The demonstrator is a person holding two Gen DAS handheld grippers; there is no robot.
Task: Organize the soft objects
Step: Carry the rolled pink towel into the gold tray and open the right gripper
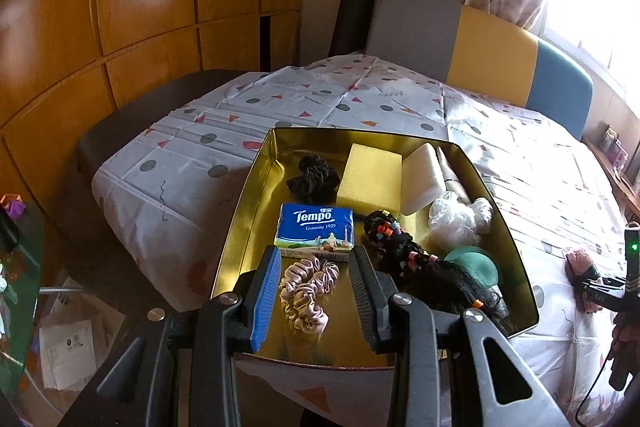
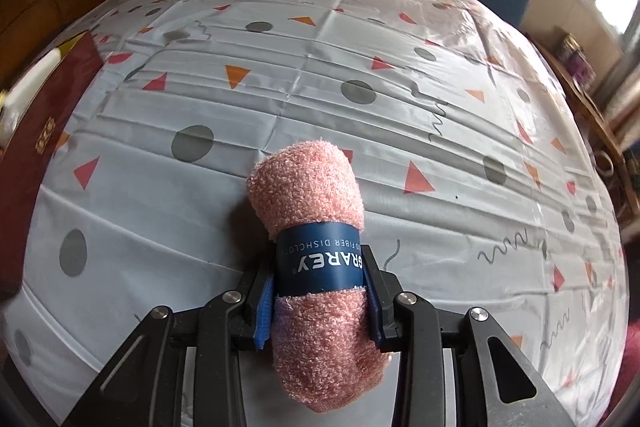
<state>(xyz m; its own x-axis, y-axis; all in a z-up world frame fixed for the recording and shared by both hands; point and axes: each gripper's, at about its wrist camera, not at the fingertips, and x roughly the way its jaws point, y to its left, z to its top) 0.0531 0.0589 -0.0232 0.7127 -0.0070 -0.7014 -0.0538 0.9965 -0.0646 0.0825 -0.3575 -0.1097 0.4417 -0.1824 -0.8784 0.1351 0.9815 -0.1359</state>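
While the right gripper [image 2: 320,303] closes its fingers across the rolled pink terry dishcloth with a navy paper band [image 2: 316,239], the roll lies on the patterned white tablecloth of the table [image 2: 400,107], its long axis running straight ahead between the fingers. The pads appear to touch both flanks just below the band.

The open gold-lined metal tin [image 1: 256,179] sits well to the left of the roll, directly under the left gripper [image 1: 314,291], so the right hand must carry the dishcloth leftward. The left fingers stand part open, empty, above a pink satin scrunchie [image 1: 306,293].

Tin contents: blue tissue pack [image 1: 316,231], black scrunchie [image 1: 312,175], yellow sponge [image 1: 370,179], white foam block [image 1: 422,177], crumpled clear plastic [image 1: 456,219], beaded black hairpiece [image 1: 416,255], and a green rounded item [image 1: 476,261].
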